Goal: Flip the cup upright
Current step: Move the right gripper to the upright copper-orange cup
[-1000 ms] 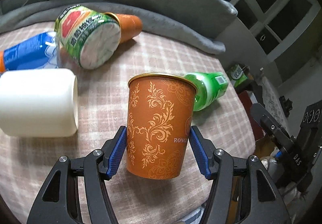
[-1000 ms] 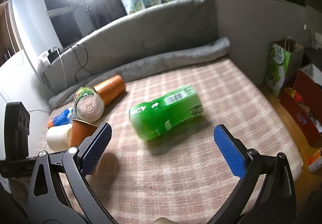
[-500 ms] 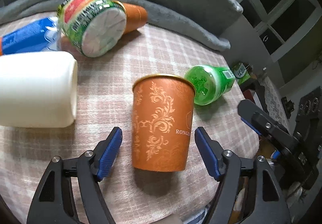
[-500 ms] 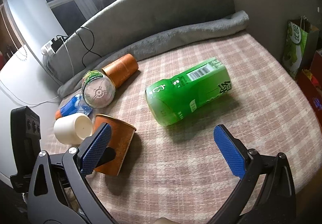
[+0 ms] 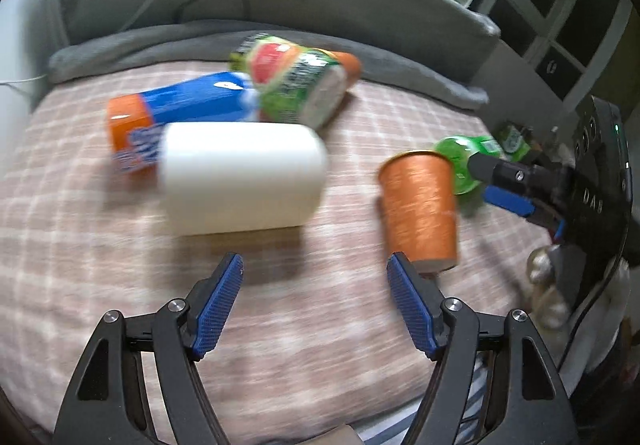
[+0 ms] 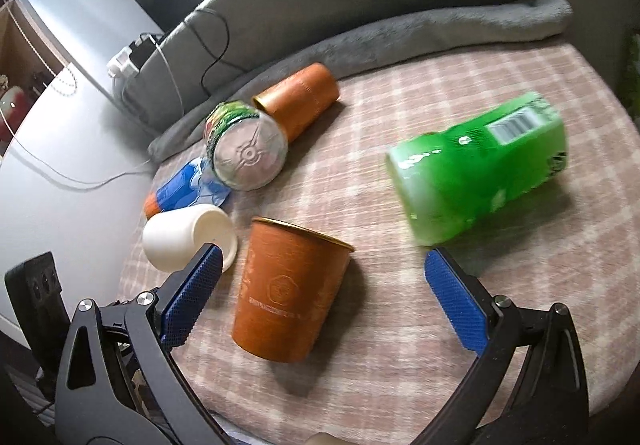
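Left wrist view motion-blurred; orange cup [image 5: 418, 205] print unreadable; green bottle [image 5: 464, 161] mostly hidden behind it.

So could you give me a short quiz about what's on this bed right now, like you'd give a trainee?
1. True or false: the orange cup nearest the tools stands upright, open end up.
2. Which tool is gripping something? A) left tool B) right tool C) neither
3. Fill in: the white cup lies on its ____.

Key: 1 true. 2 C: both tools are open, with nothing held between the fingers. 3 side, like the second orange cup near the grey blanket and the green bottle.
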{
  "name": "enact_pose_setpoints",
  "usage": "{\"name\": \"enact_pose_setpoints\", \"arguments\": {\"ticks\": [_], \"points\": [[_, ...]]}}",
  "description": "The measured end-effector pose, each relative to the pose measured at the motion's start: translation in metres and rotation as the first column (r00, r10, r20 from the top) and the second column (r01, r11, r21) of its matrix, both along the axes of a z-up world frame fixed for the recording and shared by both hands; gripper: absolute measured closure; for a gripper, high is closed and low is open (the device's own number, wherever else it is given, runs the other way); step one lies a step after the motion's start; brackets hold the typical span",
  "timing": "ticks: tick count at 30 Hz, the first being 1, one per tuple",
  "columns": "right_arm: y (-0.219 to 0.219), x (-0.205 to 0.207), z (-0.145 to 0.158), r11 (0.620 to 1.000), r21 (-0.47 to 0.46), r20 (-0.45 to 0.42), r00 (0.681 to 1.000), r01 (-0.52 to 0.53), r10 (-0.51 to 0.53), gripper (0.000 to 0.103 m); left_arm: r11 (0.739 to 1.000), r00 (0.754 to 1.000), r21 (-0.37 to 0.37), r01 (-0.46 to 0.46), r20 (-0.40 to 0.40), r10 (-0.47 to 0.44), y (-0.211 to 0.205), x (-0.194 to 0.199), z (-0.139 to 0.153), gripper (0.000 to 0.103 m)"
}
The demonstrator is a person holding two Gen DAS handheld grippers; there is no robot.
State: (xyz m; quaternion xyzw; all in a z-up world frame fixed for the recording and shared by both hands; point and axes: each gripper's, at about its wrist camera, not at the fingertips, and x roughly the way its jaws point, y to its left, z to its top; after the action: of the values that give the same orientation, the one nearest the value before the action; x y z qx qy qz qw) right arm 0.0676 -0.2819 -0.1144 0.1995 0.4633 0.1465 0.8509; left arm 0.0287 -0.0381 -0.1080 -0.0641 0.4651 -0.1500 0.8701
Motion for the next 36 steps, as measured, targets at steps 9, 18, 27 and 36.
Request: {"name": "enact_pose_setpoints", "arguments": {"ticks": [9, 18, 27, 36], "points": [[0.008, 0.023, -0.022, 0.995, 0.092, -0.128, 0.99, -0.04, 0.052, 0.004, 0.995, 0.997, 0.077, -0.066, 0.05, 0.062, 0.019, -0.011, -0.002, 0.029], [0.007, 0.042, -0.038, 0.988, 0.147, -0.211, 0.974, -0.055, 0.085, 0.01, 0.993, 0.994, 0.095, -0.064, 0.094, 0.055, 0.016, -0.017, 0.005, 0.029], [0.016, 0.046, -0.042, 0.985, 0.14, -0.218, 0.968, -0.098, 0.127, 0.017, 0.994, 0.994, 0.08, -0.071, 0.084, 0.064, 0.018, -0.015, 0.002, 0.029], [0.022, 0.048, -0.04, 0.982, 0.153, -0.213, 0.966, -0.116, 0.147, 0.027, 0.994, 0.993, 0.068, -0.087, 0.084, 0.081, 0.023, -0.012, 0.002, 0.029]]}}
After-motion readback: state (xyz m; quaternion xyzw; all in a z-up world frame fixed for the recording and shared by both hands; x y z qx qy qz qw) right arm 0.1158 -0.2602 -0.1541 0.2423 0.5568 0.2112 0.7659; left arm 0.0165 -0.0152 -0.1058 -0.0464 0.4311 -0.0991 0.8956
